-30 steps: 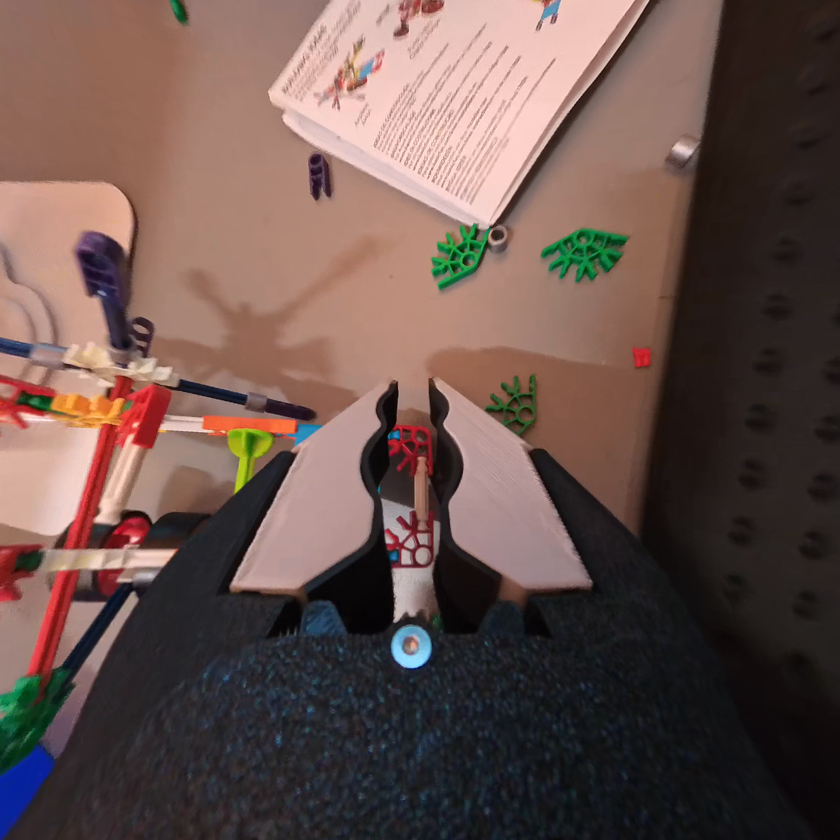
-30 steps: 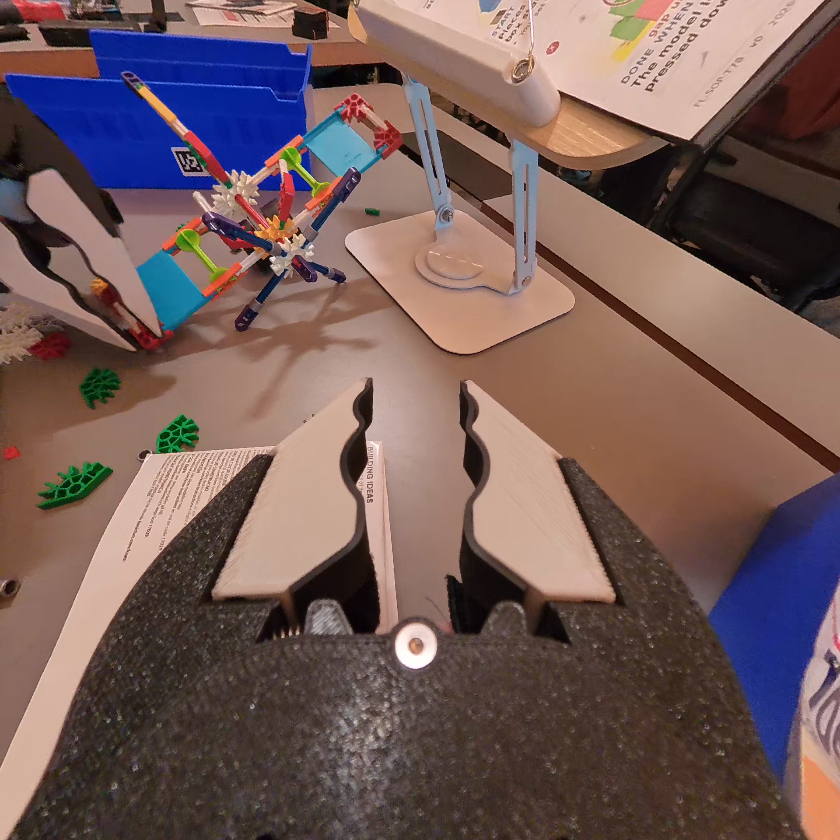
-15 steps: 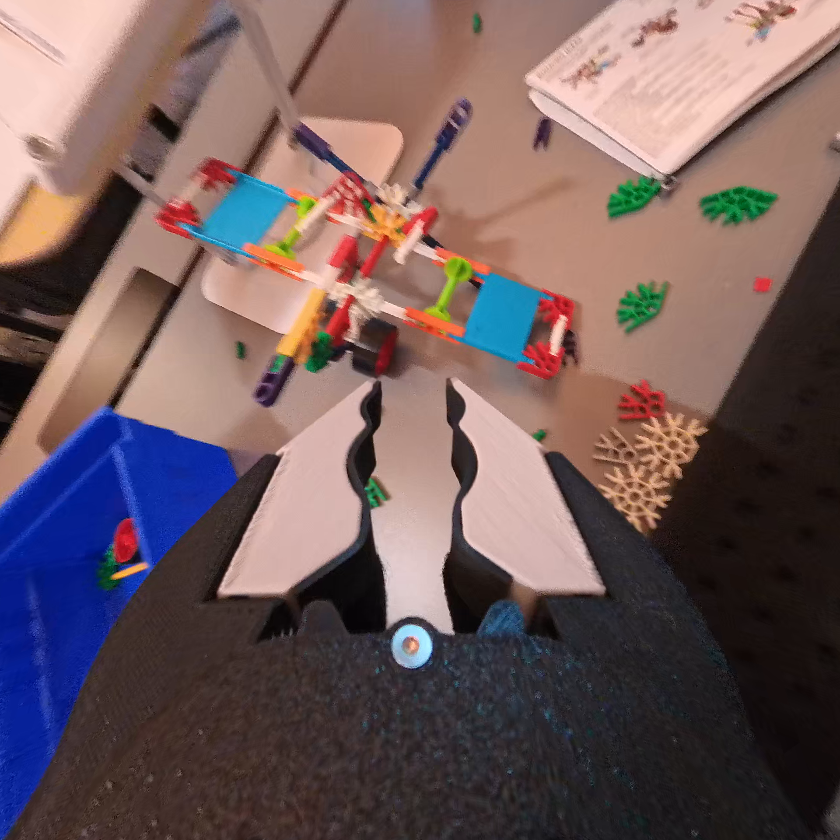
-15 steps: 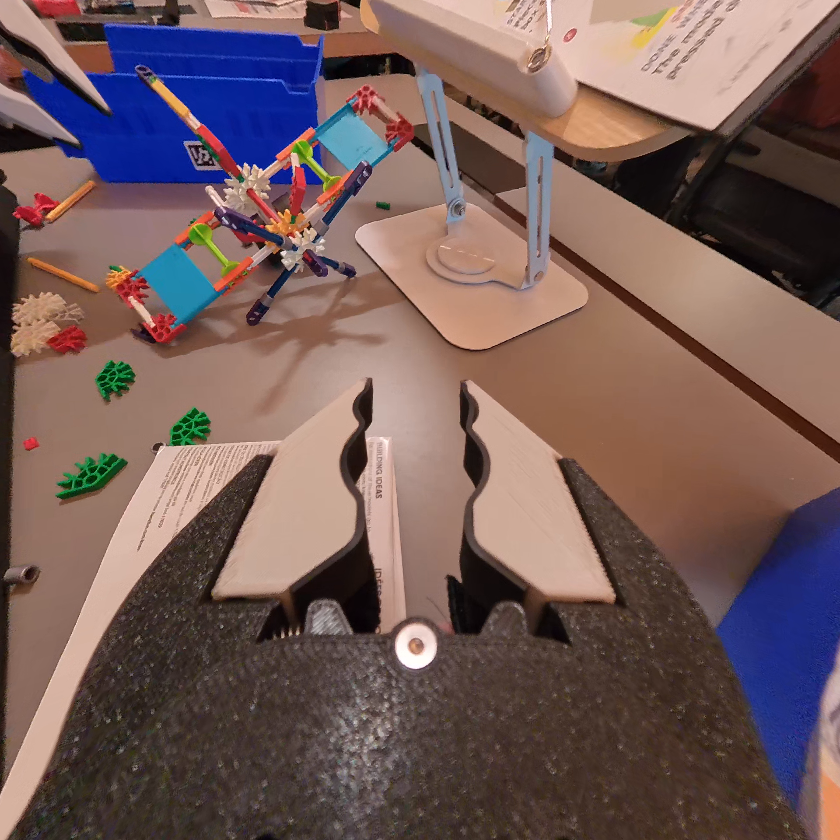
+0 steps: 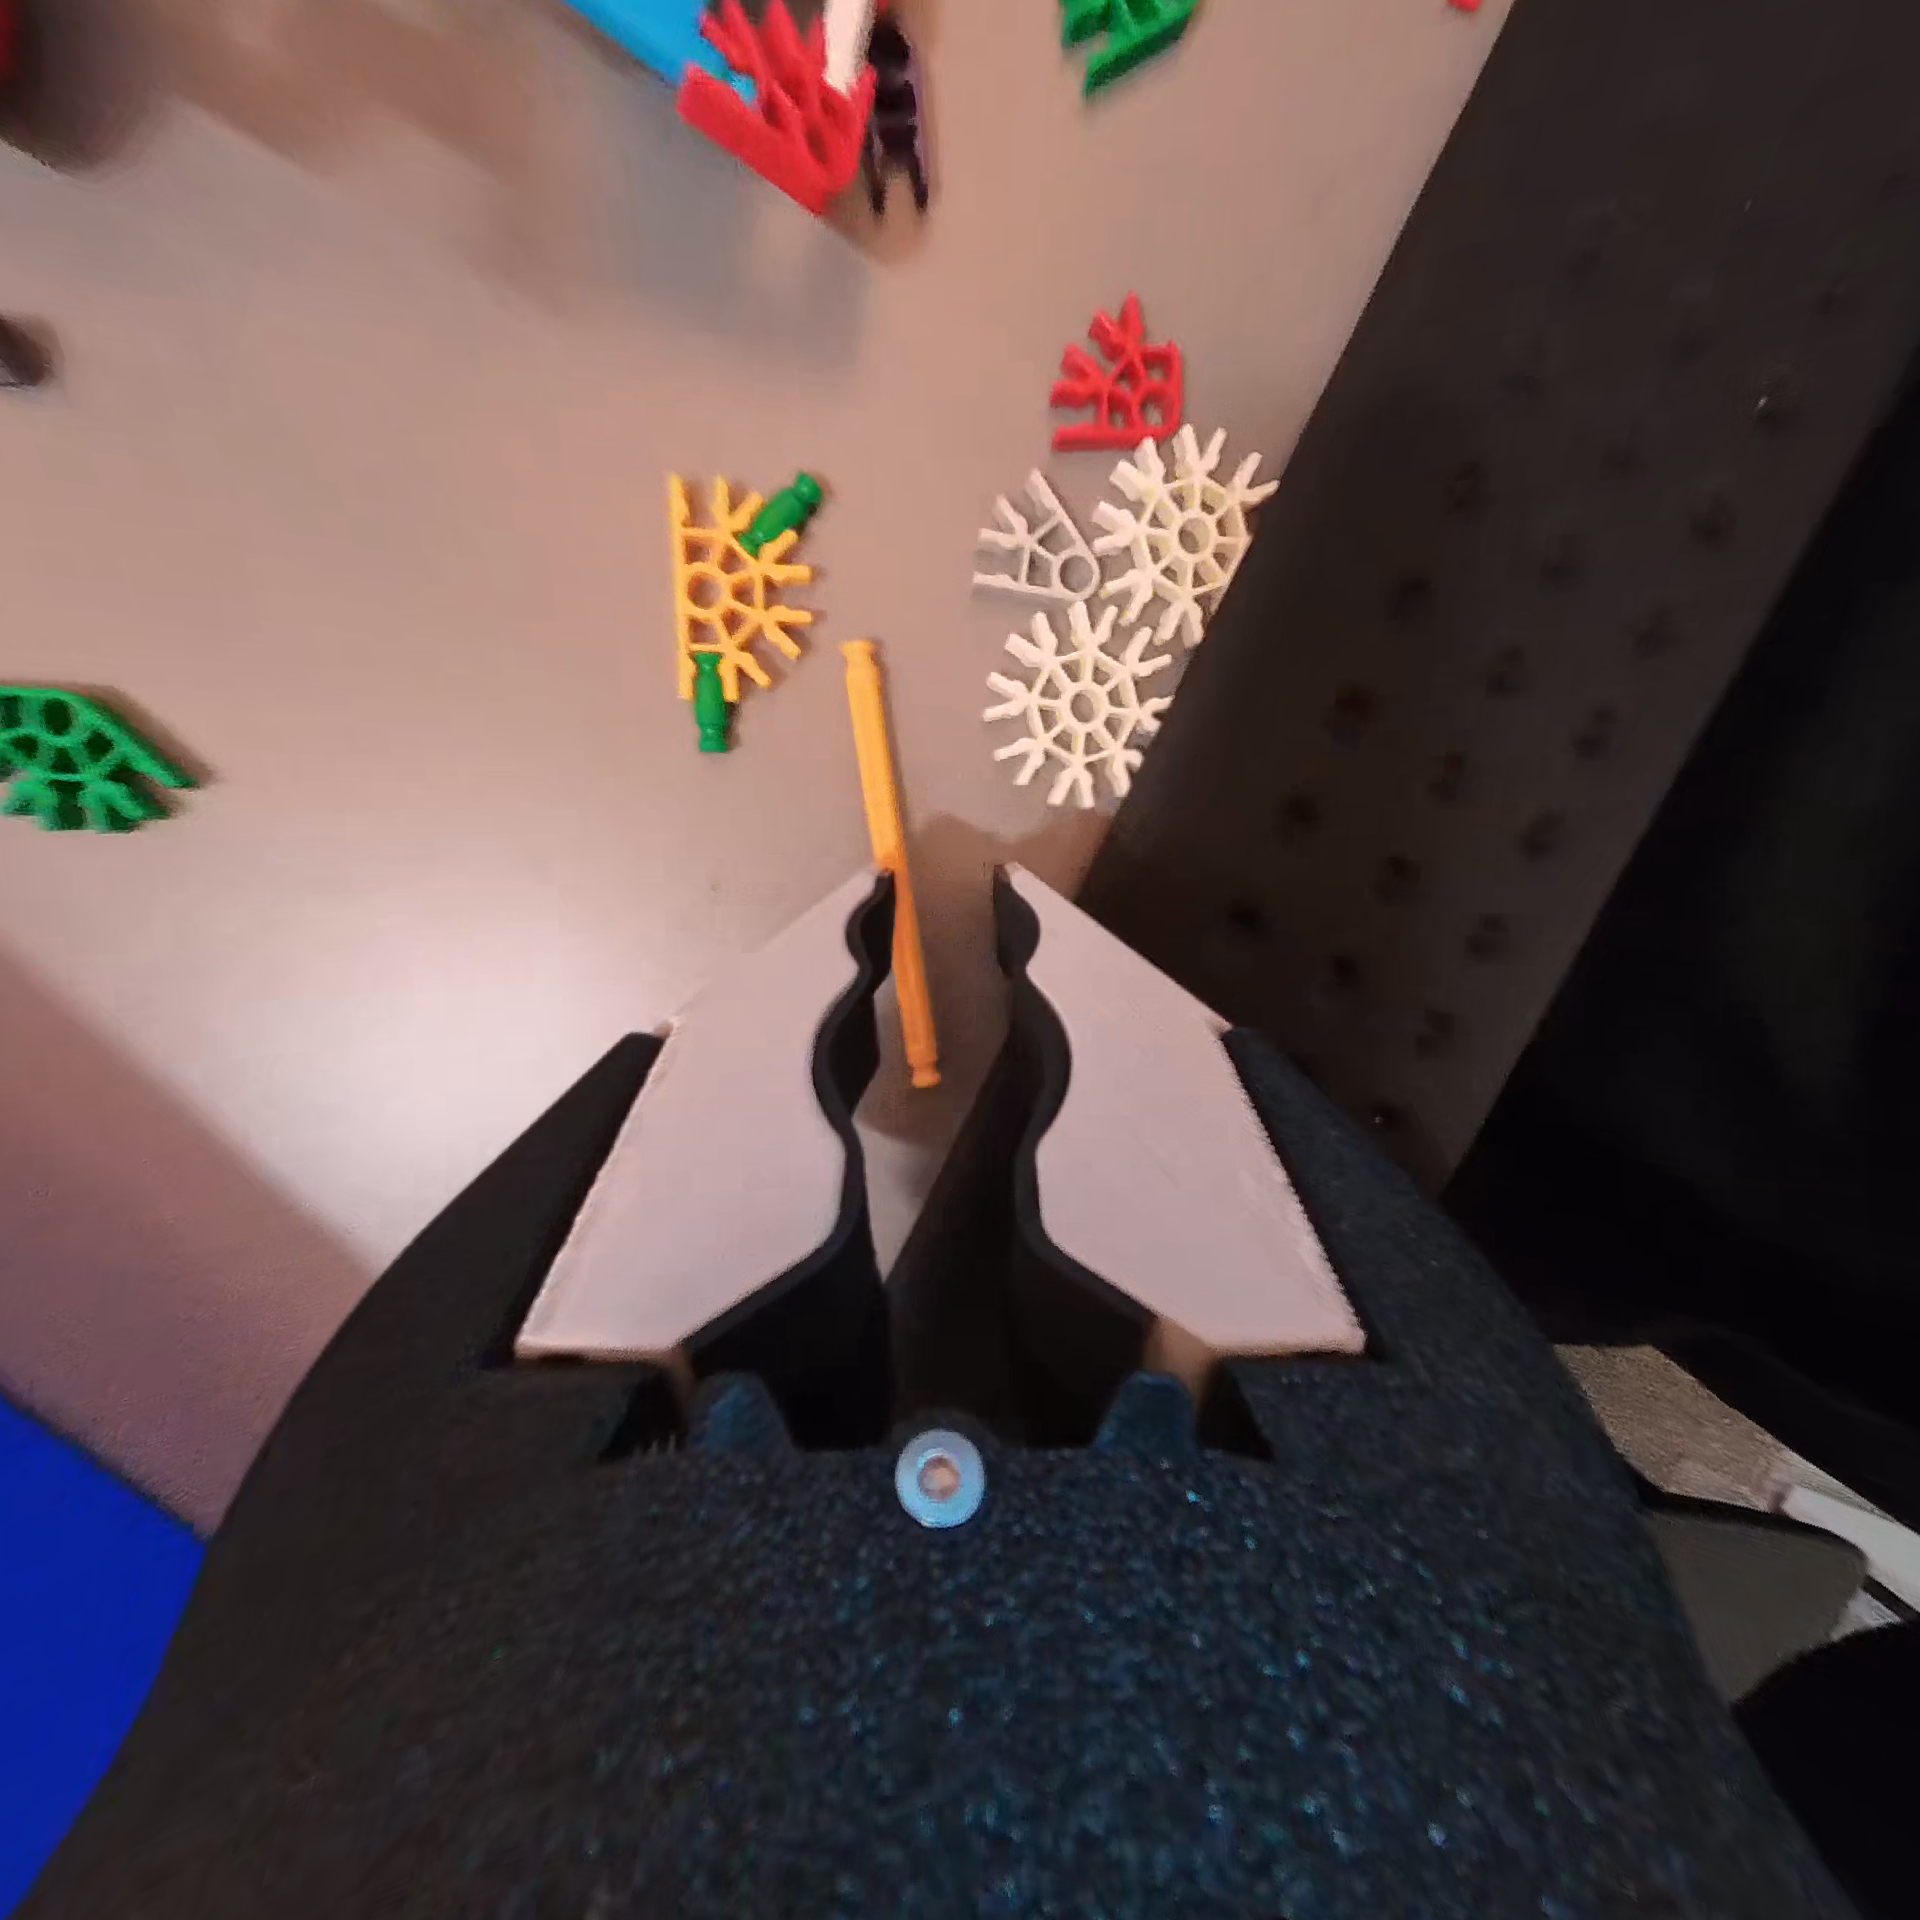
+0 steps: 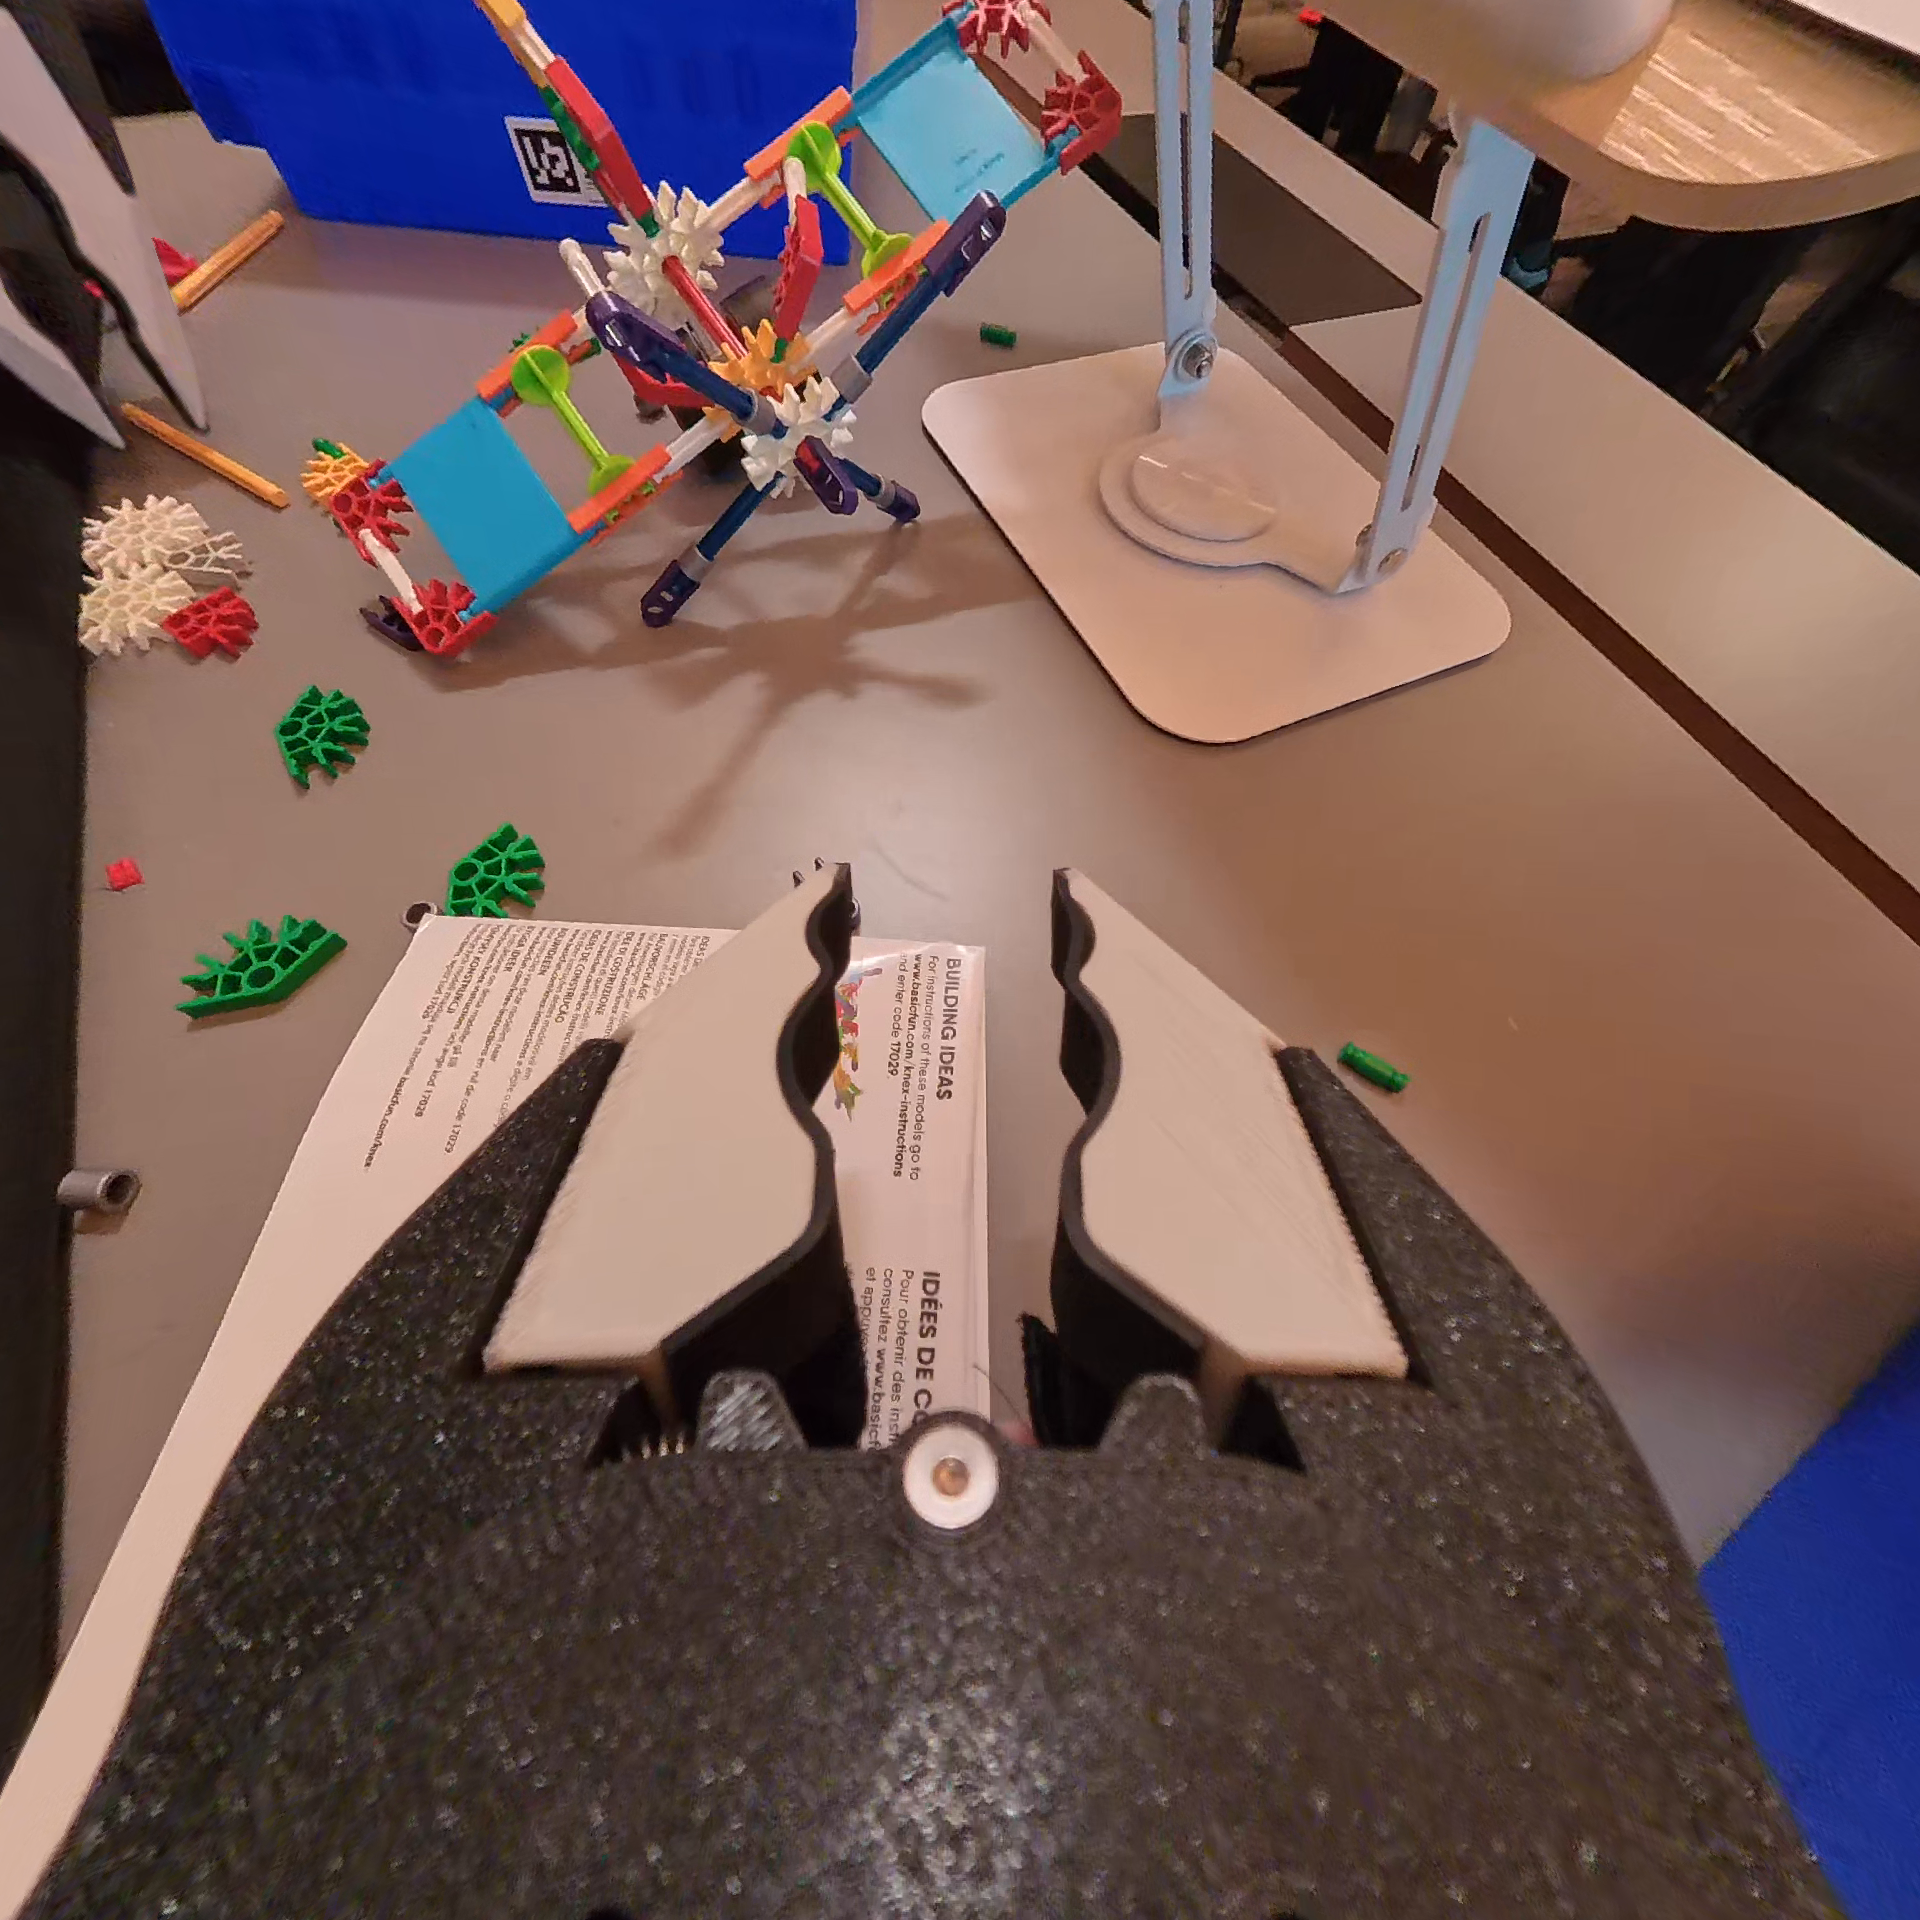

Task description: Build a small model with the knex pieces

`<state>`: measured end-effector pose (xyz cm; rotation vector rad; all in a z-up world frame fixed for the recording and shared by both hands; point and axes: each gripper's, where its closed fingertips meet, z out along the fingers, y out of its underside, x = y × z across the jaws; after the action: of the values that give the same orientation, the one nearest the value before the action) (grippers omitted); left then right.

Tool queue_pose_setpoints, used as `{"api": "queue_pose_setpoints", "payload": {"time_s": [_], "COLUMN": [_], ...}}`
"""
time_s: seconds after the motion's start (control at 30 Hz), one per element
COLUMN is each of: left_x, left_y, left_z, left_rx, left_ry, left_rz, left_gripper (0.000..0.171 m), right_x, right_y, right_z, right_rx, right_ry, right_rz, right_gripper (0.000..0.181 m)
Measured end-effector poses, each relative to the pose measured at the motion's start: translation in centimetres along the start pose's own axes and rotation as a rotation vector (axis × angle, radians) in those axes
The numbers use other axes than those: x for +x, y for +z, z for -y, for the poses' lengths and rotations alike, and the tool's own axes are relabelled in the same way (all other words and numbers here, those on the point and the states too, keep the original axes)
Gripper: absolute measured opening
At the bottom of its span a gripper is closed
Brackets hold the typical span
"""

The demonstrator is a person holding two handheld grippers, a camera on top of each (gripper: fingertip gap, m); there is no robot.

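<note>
In the left wrist view, the left claw [image 5: 940, 883] hangs over the desk [image 5: 364, 935] with a narrow gap, holding nothing; an orange rod [image 5: 888, 862] lies on the desk under this gap, near three white snowflake pieces [image 5: 1081, 707]. In the right wrist view, the right claw [image 6: 951, 894] is wide and empty above a white booklet [image 6: 436, 1049], and a colourful toy model [image 6: 717, 353] stands farther off.

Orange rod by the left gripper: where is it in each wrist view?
Left wrist view: the orange rod lies on the table, its near end in the gap of the open left gripper, not gripped.
Right wrist view: same rod at far left, just under the left gripper's fingers.
Shared landmark: the white snowflake pieces beside a red piece.
</note>
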<state>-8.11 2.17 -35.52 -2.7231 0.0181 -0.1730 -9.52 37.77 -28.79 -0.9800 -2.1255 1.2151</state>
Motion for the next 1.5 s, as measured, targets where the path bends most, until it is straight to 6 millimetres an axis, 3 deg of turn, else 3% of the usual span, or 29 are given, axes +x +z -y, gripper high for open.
{"api": "queue_pose_setpoints", "payload": {"time_s": [0.1, 0.33, 0.6, 0.83, 1.1, 1.3, 1.5], "left_x": [-0.4, -0.5, -1.1, 0.3, 4.0, 4.0, 3.1], "left_y": [0.6, 0.7, -0.3, -0.8, 2.0, 3.2, 2.8], "left_z": [0.0, 0.1, 1.6, 6.2, 11.1, 13.0, 15.3], "left_rx": [0.004, 0.035, 0.099, 0.198, 0.205, 0.245, 0.360], "left_ry": [-0.014, 0.001, 0.040, 0.147, 0.326, 0.318, 0.249], "left_rz": [0.018, 0.040, 0.081, 0.066, -0.037, -0.014, 0.070], "left_gripper": [0.005, 0.005, 0.005, 0.005, 0.005, 0.005, 0.005], "right_x": [0.0, 0.4, 1.0, 1.2, 1.0, 0.3, 0.2], "right_y": [0.0, -0.5, -1.0, -1.1, -1.0, -0.7, -1.3], "right_z": [0.0, 0.4, 0.5, 0.5, 0.5, 0.3, 1.6], "right_rx": [0.000, 0.014, 0.027, 0.029, 0.026, 0.011, 0.064], "right_ry": [-0.001, -0.004, 0.008, 0.011, 0.008, 0.003, 0.025], "right_rz": [-0.002, -0.020, -0.039, -0.043, -0.039, -0.012, -0.005], "right_gripper": [0.038, 0.039, 0.038, 0.038, 0.038, 0.038, 0.038]}}
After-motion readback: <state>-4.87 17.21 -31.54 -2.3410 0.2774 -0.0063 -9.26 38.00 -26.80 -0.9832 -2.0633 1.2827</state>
